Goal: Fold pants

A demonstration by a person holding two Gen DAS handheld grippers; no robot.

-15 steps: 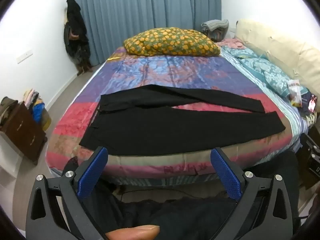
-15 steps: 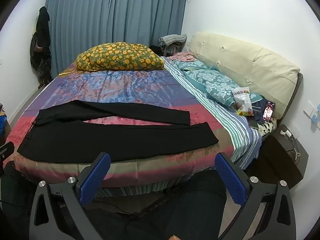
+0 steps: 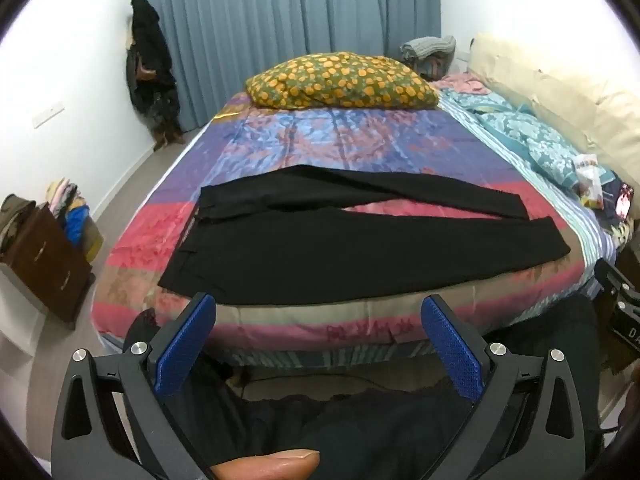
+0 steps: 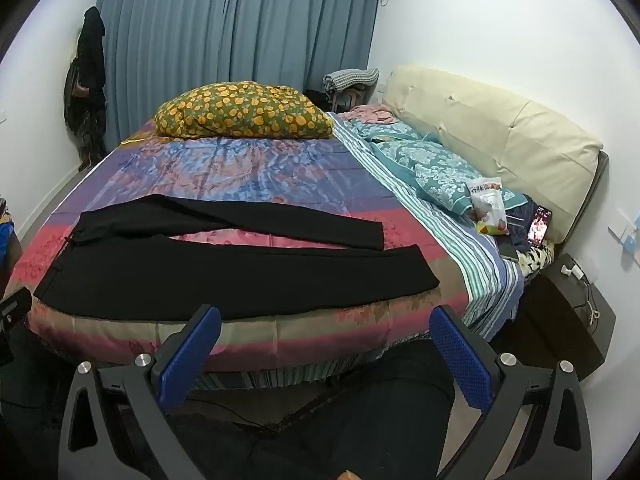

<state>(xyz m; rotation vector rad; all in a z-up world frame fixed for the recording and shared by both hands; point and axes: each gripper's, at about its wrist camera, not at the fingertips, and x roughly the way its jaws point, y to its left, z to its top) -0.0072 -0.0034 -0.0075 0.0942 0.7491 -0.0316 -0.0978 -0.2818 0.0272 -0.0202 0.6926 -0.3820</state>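
- You are holding the left gripper (image 3: 318, 334) with jaws spread wide and nothing between them, short of the bed (image 3: 280, 326).
- You are holding the right gripper (image 4: 326, 338) likewise released, jaws wide apart and gripping nothing, near the bed's front edge.
- The pants (image 3: 320, 248) are lying flat across the near part of the bed, waist toward the left, legs splaying apart toward the right.
- A spotted pillow (image 3: 340, 82) is sitting at the far end, well apart from the pants.
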